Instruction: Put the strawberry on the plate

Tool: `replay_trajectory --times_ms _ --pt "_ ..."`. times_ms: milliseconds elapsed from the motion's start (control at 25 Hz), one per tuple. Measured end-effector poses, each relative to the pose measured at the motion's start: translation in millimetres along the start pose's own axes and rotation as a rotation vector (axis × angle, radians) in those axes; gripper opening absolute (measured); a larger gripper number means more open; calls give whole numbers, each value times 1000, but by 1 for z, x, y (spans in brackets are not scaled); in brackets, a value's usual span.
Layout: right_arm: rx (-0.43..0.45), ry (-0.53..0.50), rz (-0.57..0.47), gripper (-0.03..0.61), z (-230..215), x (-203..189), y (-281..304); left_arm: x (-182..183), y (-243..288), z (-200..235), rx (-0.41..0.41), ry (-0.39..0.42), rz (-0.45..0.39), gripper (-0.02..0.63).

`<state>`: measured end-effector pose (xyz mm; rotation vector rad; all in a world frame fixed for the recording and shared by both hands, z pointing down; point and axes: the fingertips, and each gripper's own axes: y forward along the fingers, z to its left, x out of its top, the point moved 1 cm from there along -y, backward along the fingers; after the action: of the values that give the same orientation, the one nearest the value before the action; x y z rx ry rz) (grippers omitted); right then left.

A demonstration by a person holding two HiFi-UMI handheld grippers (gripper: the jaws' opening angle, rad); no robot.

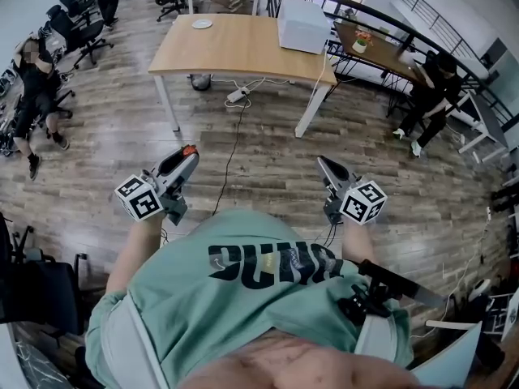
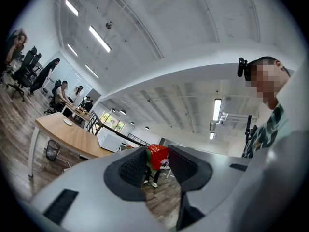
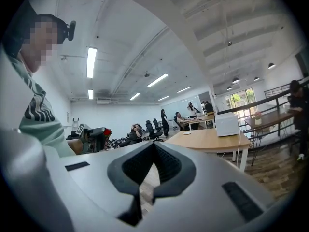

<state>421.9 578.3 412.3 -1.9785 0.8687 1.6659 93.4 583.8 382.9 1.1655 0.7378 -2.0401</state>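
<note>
The only lettering is on the person's green T-shirt (image 1: 268, 266): a row of big dark letters across the chest, seen upside down and creased, too distorted to read for certain. The left cube (image 1: 139, 198) and right cube (image 1: 362, 203) carry only black-and-white square code patterns.

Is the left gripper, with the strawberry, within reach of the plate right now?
Probably not. The left gripper holds the strawberry well short of the plate, which lies on the wooden table across open floor. Nothing blocks the way; stepping closer should do.
</note>
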Motion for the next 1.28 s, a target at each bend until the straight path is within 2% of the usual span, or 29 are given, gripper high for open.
replay_trajectory --times_ms 560,880,1080,1280 --pt "26 22 -6 6 -50 -9 -77 -46 65 -57 -7 -13 30 144" --pt "13 67 -18 6 -84 -15 -109 -73 105 -78 -24 -28 93 144" --pt "7 104 -13 6 -91 -27 -107 -73 109 -74 -24 -25 114 144" --pt "10 93 1 6 -78 -30 -68 -63 90 -38 -30 -42 103 144"
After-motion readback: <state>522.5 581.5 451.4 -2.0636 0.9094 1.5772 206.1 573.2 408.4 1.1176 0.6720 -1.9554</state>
